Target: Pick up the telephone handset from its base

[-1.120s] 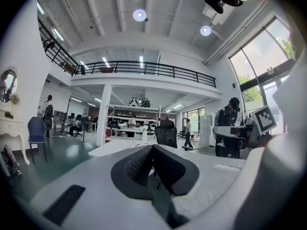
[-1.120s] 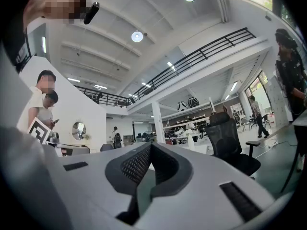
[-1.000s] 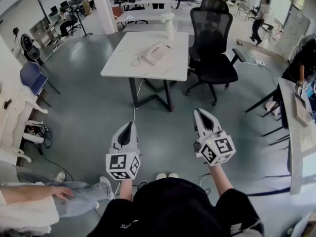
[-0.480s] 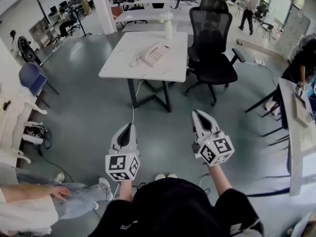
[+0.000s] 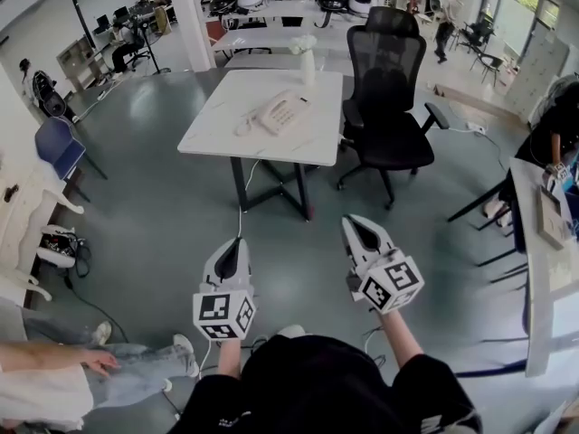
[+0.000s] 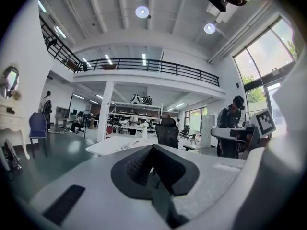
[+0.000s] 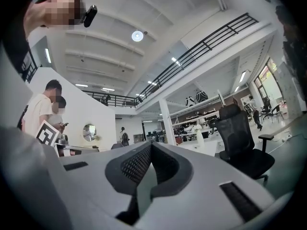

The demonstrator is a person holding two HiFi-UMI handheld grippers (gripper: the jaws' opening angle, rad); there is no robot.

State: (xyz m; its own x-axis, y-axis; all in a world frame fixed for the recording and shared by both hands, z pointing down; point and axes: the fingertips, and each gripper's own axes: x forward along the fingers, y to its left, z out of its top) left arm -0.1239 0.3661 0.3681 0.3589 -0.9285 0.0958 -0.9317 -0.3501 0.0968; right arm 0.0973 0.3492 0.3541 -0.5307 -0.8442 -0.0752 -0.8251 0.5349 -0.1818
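Left gripper (image 5: pixel 236 241), right gripper (image 5: pixel 349 221) closed, telephone (image 5: pixel 281 111) distant

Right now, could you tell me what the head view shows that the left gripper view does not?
Only the head view: the telephone seen from above, with its handset lying on the base, and the floor separating the left gripper and right gripper from the white table.
Only the left gripper view: that gripper's jaws shut together with nothing between them, plus the balcony railing and ceiling lights overhead.
Both: the white table and the black office chair beside it.
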